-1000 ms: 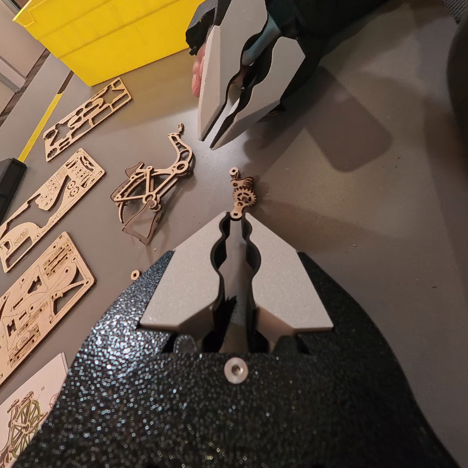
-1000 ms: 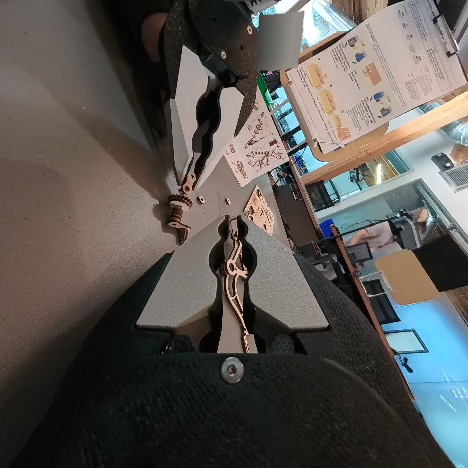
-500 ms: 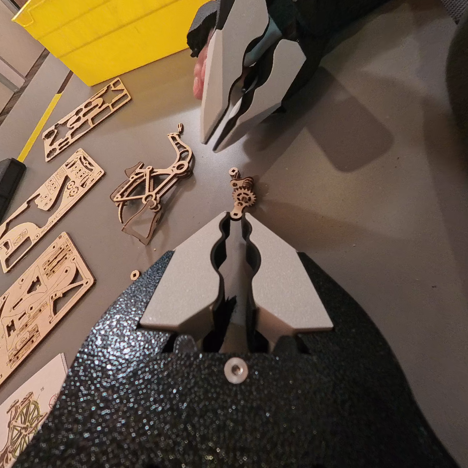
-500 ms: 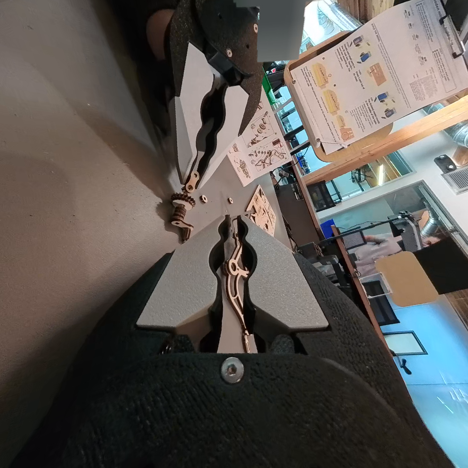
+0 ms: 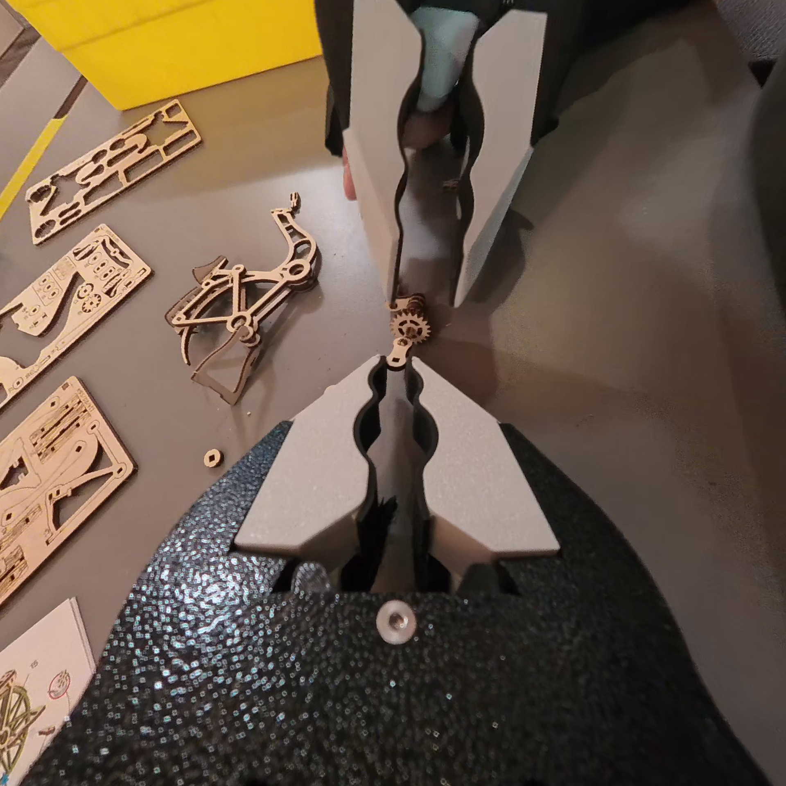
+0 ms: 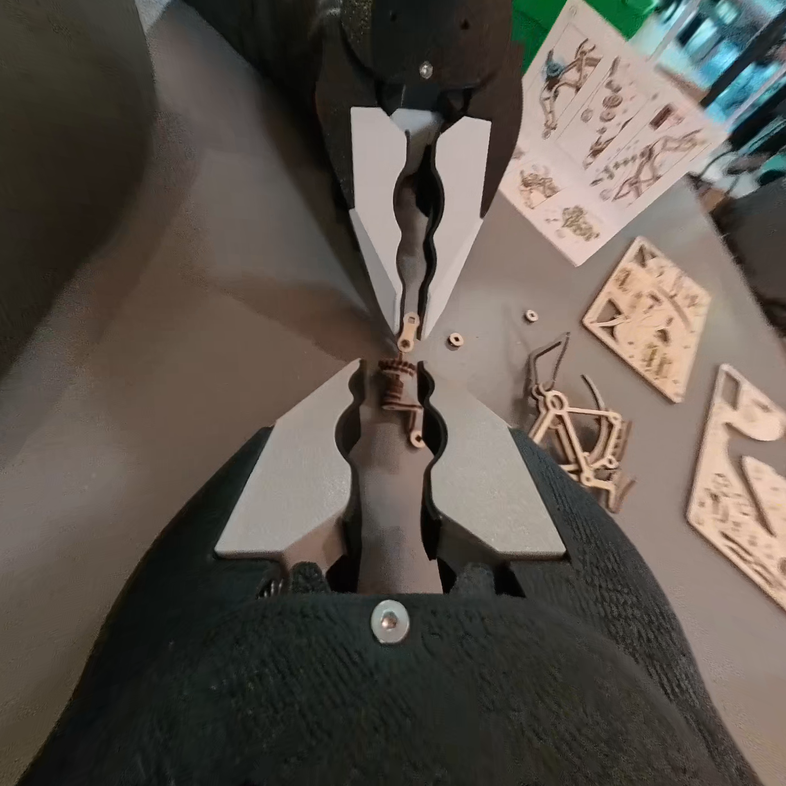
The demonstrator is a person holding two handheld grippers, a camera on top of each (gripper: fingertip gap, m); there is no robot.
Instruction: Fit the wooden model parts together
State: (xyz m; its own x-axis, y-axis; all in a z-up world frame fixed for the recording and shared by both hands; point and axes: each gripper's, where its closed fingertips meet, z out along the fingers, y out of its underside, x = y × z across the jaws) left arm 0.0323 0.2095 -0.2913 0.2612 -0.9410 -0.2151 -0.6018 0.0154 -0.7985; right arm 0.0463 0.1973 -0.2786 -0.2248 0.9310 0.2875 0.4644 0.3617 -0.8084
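Observation:
A small wooden gear-and-crank assembly [image 5: 410, 327] lies on the grey table [image 5: 595, 383]. My left gripper [image 5: 396, 361] is shut on its near crank arm, low over the table. My right gripper [image 5: 425, 300] comes from the far side, open, with its two fingers on either side of the assembly's far end. In the right wrist view the assembly [image 6: 397, 391] sits between the open right fingertips [image 6: 391, 362]. The left gripper [image 6: 410, 336] pinches the pale crank arm [image 6: 408, 331] just beyond. Nothing else is held between the right fingers.
A partly built wooden bicycle frame [image 5: 242, 314] lies left of the assembly and also shows in the right wrist view [image 6: 578, 429]. Laser-cut wooden sheets [image 5: 64, 446], a yellow bin [image 5: 170, 42], small washers [image 6: 455, 340] and an instruction sheet [image 6: 604, 140] lie around. My two grippers' fingertips are within a few centimetres of each other.
My right gripper has rotated, opened and come down around the gear assembly. The thin wooden piece it held is no longer between its fingers. The left gripper has stayed on the crank arm.

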